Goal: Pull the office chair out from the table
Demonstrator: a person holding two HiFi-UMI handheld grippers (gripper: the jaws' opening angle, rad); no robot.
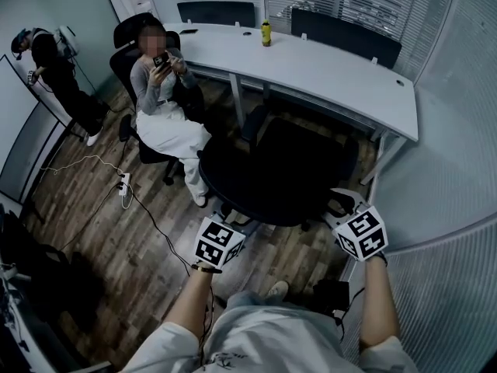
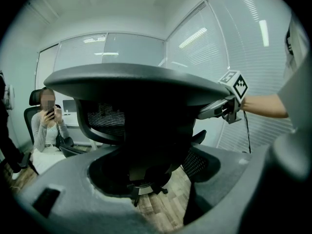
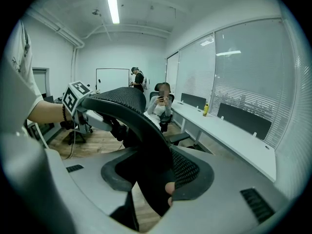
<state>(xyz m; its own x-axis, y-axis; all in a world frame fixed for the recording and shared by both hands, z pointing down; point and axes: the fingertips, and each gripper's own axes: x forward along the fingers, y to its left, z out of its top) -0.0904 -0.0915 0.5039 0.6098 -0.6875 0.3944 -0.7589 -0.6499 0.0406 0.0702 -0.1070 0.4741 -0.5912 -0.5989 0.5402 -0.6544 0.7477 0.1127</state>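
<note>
The black mesh office chair (image 1: 272,173) stands a little away from the long white curved table (image 1: 334,76), its backrest towards me. My left gripper (image 1: 231,228) is shut on the left end of the backrest's top rim, and my right gripper (image 1: 339,208) on the right end. In the left gripper view the dark backrest (image 2: 131,87) fills the gap between the grey jaws of the left gripper (image 2: 146,179), with the right gripper (image 2: 204,113) across the rim. The right gripper (image 3: 146,179) clamps the mesh edge (image 3: 131,106) in its own view.
A person sits on another black chair (image 1: 124,53) at the table's left end, and another person (image 1: 54,68) stands at the far left. A power strip and cables (image 1: 124,185) lie on the wood floor. A yellow bottle (image 1: 265,33) stands on the table. A glass wall (image 1: 450,169) runs along the right.
</note>
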